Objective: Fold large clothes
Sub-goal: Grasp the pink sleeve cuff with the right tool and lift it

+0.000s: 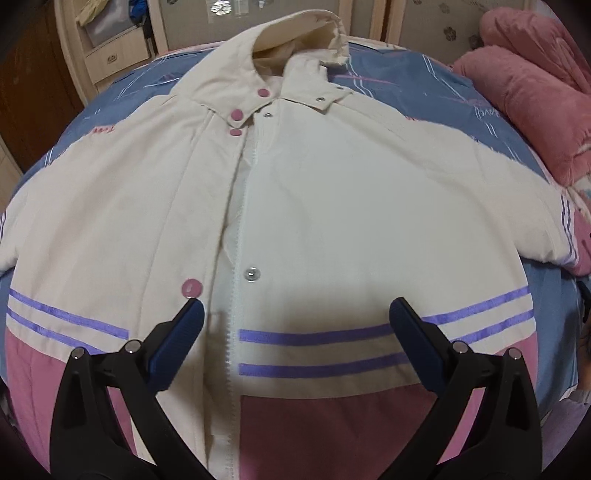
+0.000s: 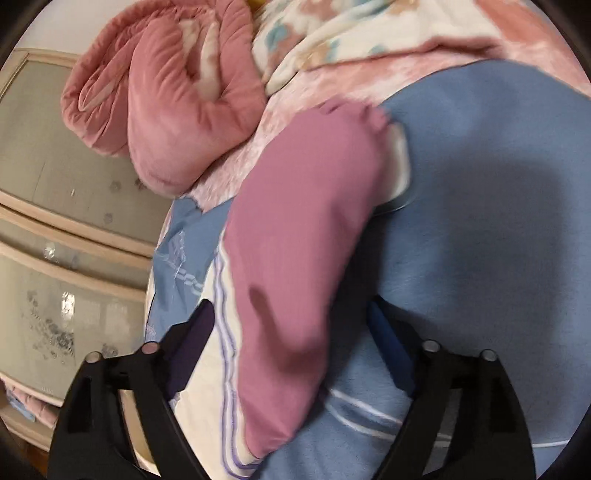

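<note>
A cream jacket (image 1: 332, 206) with purple stripes, a pink lower band and pink snaps lies front up on a blue bedsheet (image 1: 417, 81), collar at the far side. My left gripper (image 1: 295, 310) is open and empty, hovering over the jacket's lower front by the zipper. In the right wrist view the jacket's pink sleeve (image 2: 303, 236) lies on the blue sheet (image 2: 480, 229). My right gripper (image 2: 291, 314) is open with the sleeve passing between its fingers; it holds nothing.
A rolled pink quilt (image 1: 535, 99) lies at the bed's right side; it also shows in the right wrist view (image 2: 166, 103) beside a floral blanket (image 2: 351, 33). A padded headboard (image 2: 55, 221) stands to the left there. Wooden furniture (image 1: 107, 40) stands behind the bed.
</note>
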{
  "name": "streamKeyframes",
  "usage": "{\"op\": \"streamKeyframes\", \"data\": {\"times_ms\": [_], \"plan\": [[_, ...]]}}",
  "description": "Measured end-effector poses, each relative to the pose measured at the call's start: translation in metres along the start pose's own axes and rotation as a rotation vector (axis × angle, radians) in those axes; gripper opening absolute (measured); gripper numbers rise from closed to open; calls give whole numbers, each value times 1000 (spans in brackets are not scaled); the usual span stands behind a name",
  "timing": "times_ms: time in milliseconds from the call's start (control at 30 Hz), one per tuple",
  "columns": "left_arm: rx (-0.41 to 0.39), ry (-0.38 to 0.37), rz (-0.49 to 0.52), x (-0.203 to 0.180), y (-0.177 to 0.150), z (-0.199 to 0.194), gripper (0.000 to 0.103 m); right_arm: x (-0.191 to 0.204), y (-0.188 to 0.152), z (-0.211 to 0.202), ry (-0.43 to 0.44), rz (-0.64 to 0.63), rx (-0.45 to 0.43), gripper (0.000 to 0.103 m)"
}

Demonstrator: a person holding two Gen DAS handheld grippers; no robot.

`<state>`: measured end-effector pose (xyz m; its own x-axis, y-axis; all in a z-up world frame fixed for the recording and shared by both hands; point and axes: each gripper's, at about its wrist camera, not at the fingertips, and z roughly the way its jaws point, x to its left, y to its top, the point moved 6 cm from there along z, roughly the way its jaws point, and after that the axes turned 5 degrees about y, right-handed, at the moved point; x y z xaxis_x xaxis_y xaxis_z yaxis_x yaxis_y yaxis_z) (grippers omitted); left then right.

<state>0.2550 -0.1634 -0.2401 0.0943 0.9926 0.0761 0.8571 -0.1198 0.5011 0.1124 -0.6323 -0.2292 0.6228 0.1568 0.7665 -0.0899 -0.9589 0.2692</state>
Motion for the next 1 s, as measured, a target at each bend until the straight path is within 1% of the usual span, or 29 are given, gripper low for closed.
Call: {"op": "streamKeyframes", "data": {"times_ms": [67, 133, 167, 200, 267, 300, 367, 467, 500, 567, 600, 633, 667, 700, 733, 767, 800, 833, 867, 900, 1000], "plan": [[31, -20, 14, -9, -2, 3, 101, -3, -9, -8, 7, 3, 4, 85], [58, -45, 38, -22, -6, 6, 101, 1, -7, -5, 27, -17, 21, 85], [61, -43, 47, -27, -7, 7, 101, 4, -5, -4, 46, -34, 25, 76], [61, -32, 61, -31, -9, 8, 101, 6, -5, -1, 44, -57, 29, 46], [59, -15, 71, -37, -9, 10, 101, 12, -3, -1, 13, -125, 19, 16], [60, -13, 69, -37, -9, 11, 101, 12, 0, -1, 20, -123, 7, 11], [64, -12, 62, -37, -9, 13, 101, 7, 2, -4, 42, -78, 1, 10], [72, -19, 59, -37, -9, 15, 101, 0, 4, -4, 32, -23, -4, 9], [74, -21, 57, -36, -9, 16, 101, 0, 3, -5, 34, -20, -6, 10], [75, -20, 58, -36, -10, 15, 101, 13, 2, -13, 58, -65, -35, 10], [77, -20, 58, -36, -10, 14, 101, 24, 0, -19, 96, -93, -50, 10], [78, -21, 55, -35, -10, 14, 101, 45, -6, -30, 180, -147, -65, 10], [79, -21, 51, -34, -10, 13, 101, 61, -12, -37, 240, -193, -60, 10], [80, -20, 41, -32, -10, 12, 101, 80, -22, -43, 319, -249, -40, 10], [79, -17, 35, -30, -10, 11, 101, 105, -38, -48, 419, -321, 13, 10], [77, -11, 30, -28, -10, 10, 101, 130, -60, -50, 516, -394, 100, 10], [72, 0, 29, -26, -11, 7, 101, 151, -85, -50, 594, -459, 188, 10], [65, 14, 30, -22, -11, 5, 101, 169, -111, -51, 647, -525, 259, 10], [61, 24, 30, -20, -10, 3, 101, 184, -138, -52, 675, -600, 315, 10], [54, 41, 28, -15, -10, 1, 101, 200, -173, -53, 698, -698, 383, 10], [47, 67, -4, 5, -10, -4, 101, 223, -257, -58, 758, -913, 583, 16]]}}
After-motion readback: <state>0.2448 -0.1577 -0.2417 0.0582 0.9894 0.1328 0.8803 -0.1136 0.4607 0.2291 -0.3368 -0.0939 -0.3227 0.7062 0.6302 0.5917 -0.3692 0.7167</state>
